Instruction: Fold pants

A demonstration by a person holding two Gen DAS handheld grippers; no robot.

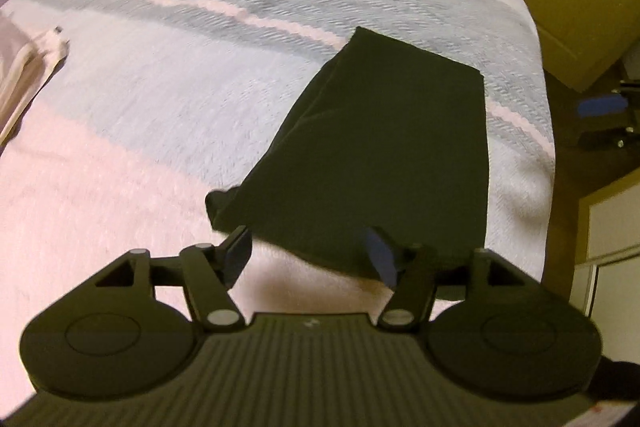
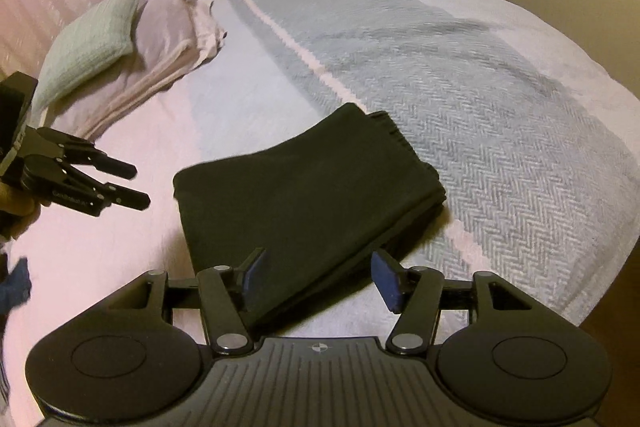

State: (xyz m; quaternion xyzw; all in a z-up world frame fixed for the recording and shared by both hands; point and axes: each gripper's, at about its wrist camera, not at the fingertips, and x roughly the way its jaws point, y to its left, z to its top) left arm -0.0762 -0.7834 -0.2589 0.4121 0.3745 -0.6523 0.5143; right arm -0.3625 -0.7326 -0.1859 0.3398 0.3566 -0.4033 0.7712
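The folded pants (image 2: 308, 195) lie flat on the bed (image 2: 500, 75), bare blanket all around. Both tools, left tool (image 1: 308, 255) and right tool (image 2: 320, 281), hang above, jaws apart, gripping nothing.

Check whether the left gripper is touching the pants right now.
Apart. The right wrist view shows the left gripper hanging open off the side of the folded pants, with bare bedspread between them.

The bed (image 2: 520, 75) is bare all around the folded pants (image 2: 304, 187). Only a pillow (image 2: 92, 43) and folded sheets (image 2: 168, 39) sit by its far left edge.
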